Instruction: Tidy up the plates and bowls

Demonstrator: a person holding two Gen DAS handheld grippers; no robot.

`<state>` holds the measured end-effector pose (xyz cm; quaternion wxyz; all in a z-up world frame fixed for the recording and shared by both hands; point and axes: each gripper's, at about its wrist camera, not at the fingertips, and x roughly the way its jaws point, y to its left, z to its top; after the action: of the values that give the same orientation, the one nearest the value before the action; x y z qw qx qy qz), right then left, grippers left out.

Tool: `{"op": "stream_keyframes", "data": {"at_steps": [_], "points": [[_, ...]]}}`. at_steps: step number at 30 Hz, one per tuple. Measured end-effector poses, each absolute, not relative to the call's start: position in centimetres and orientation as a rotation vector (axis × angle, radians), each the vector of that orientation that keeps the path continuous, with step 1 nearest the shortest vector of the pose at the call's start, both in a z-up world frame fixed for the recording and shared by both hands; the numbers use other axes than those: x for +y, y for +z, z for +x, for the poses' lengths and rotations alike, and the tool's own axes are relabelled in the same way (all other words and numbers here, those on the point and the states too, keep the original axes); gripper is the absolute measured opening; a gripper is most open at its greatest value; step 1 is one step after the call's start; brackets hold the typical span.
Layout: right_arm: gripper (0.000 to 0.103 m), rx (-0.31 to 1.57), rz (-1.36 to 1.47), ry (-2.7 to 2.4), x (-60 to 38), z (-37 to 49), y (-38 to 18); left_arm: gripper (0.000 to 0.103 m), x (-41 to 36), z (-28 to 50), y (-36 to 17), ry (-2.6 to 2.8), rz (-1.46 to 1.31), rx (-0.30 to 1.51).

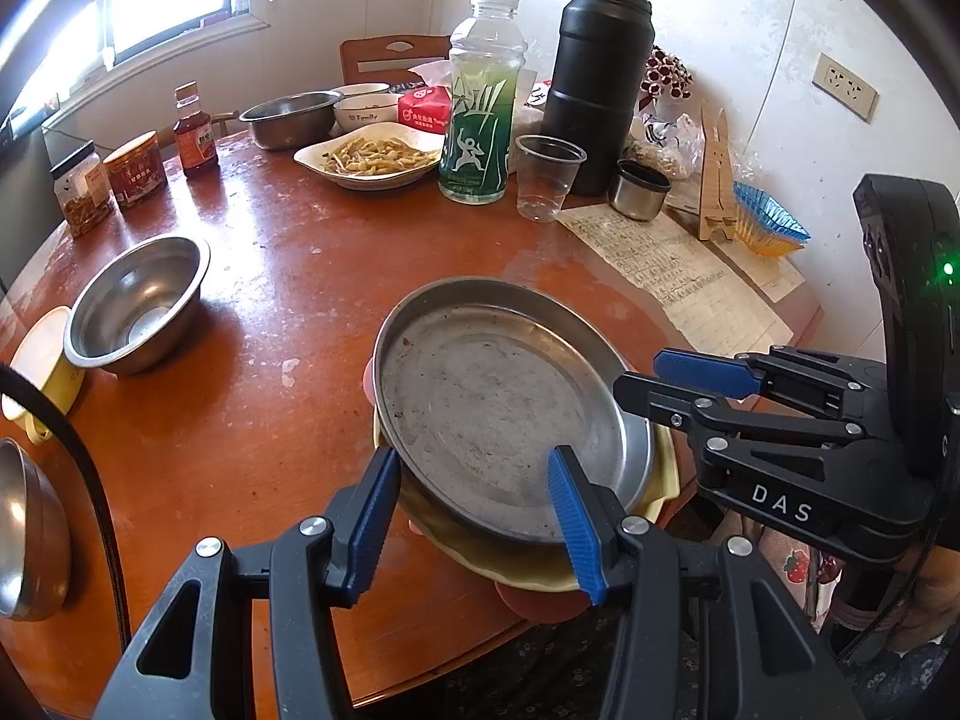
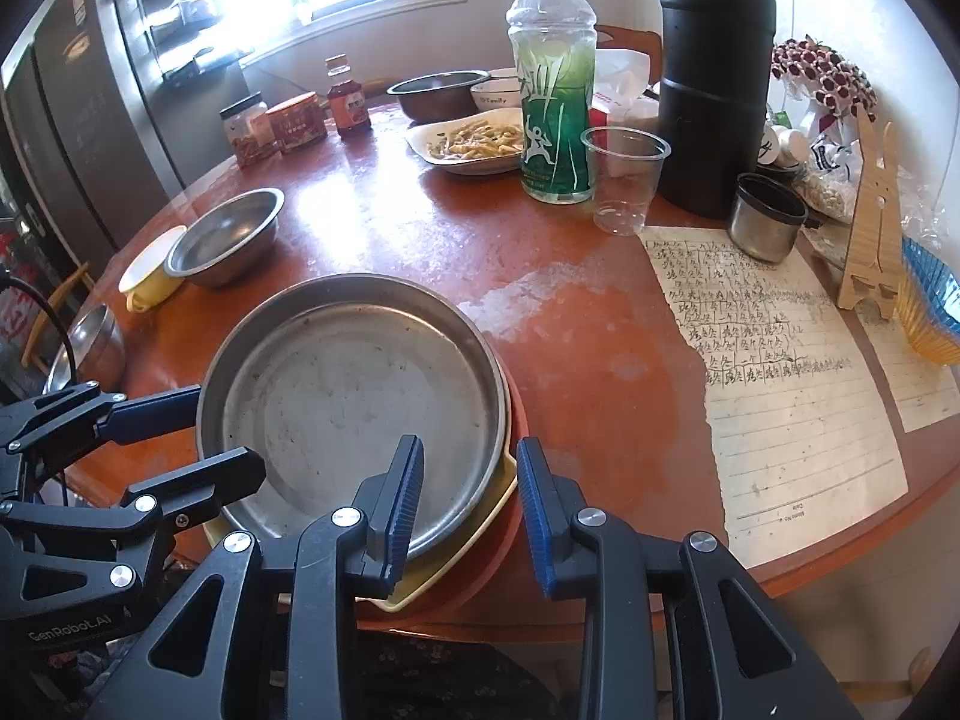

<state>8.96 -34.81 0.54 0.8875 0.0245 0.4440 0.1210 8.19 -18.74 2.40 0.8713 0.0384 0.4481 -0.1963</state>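
Observation:
A steel plate [image 1: 480,396] [image 2: 354,402] lies on top of a yellow plate [image 1: 516,567] [image 2: 474,525], which rests on an orange plate [image 2: 510,516] at the table's near edge. My left gripper [image 1: 474,531] [image 2: 231,438] stands astride the steel plate's near-left rim, one pad outside it and one over the plate's floor, with no pad pressing. My right gripper [image 2: 471,507] [image 1: 636,384] straddles the stack's near-right rim, with a gap on both sides. A steel bowl [image 1: 138,300] [image 2: 228,234] stands empty to the left, next to a yellow cup [image 1: 42,360] [image 2: 150,276].
Another steel bowl [image 1: 30,528] [image 2: 96,342] sits at the far-left table edge. At the back stand a dish of food [image 1: 372,159], a green bottle [image 1: 480,96], a clear cup [image 1: 546,177], a black thermos [image 1: 600,78] and jars [image 1: 135,171]. Written paper [image 2: 780,372] covers the right side.

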Motion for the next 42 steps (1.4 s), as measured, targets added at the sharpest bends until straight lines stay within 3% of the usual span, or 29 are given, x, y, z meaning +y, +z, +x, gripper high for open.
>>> {"op": "stream_keyframes", "data": {"at_steps": [5,9,15,22,42], "points": [[0.035,0.922,0.061,0.251,-34.7,9.1,0.7,0.051,-18.6,8.1,2.6,-0.408,0.086,0.924],[0.043,0.921,0.071,0.247,-34.8,9.2,0.7,0.052,-18.5,8.1,2.8,-0.413,0.087,0.917],[0.045,0.923,0.077,0.242,-34.8,9.3,0.7,0.052,-18.0,8.0,3.1,-0.411,0.074,0.902],[0.055,0.922,0.095,0.230,-34.9,9.3,0.7,0.057,-17.3,7.7,3.8,-0.389,0.062,0.867],[0.061,0.901,0.090,0.241,-32.5,9.3,2.1,0.059,-13.2,7.6,4.7,-0.322,-0.012,0.841]]}}
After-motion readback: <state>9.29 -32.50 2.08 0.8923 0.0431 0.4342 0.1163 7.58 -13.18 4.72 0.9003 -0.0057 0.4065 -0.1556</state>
